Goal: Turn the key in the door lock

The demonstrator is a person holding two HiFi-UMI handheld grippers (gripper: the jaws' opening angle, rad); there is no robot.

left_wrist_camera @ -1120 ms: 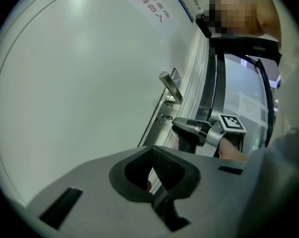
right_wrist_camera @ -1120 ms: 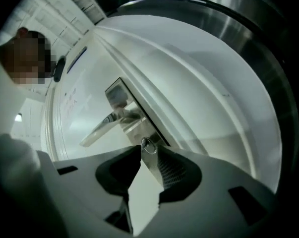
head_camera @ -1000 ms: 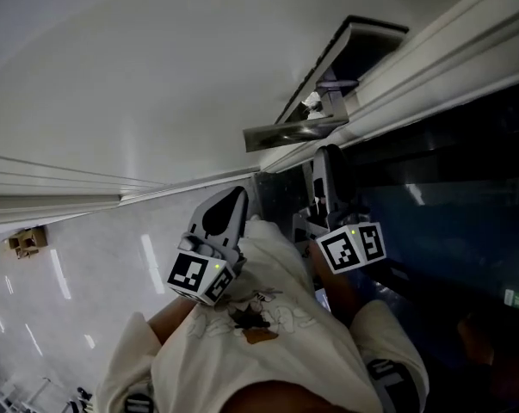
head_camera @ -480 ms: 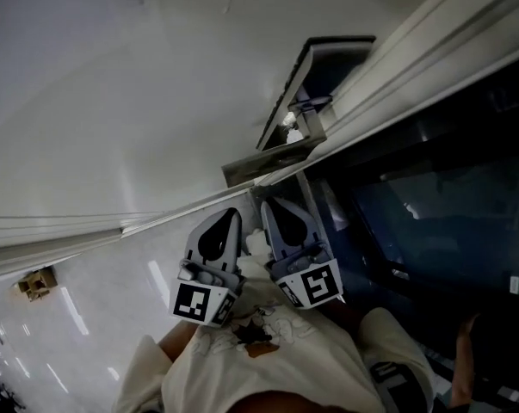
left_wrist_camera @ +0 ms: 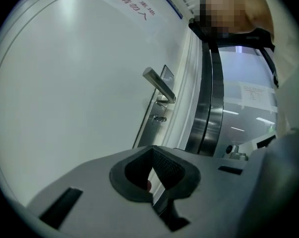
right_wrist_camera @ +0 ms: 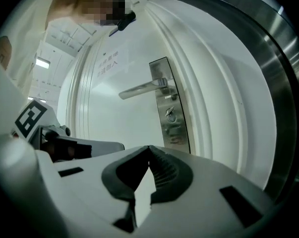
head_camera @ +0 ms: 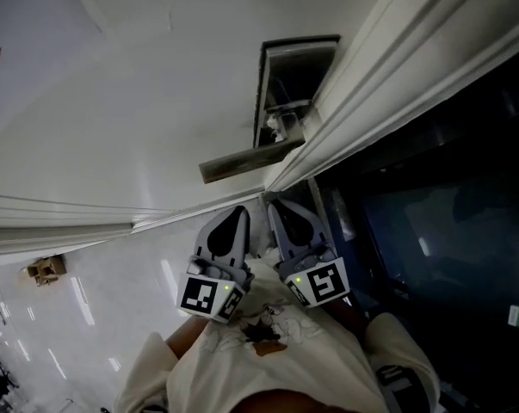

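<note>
Right gripper view, unlike head view, shows key [right_wrist_camera: 171,114] plainly; left hand-held gripper [head_camera: 238,212], right hand-held gripper [head_camera: 277,206] clenched.

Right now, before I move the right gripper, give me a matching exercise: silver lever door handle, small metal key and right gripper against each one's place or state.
Things:
1. silver lever door handle
2. small metal key
3. right gripper

Place or state:
A. jaws together, nothing between them
B. seated in the steel lock plate, below the lever
C. sticking out sideways, above the key

Pairs: 1-C, 2-B, 3-A.
</note>
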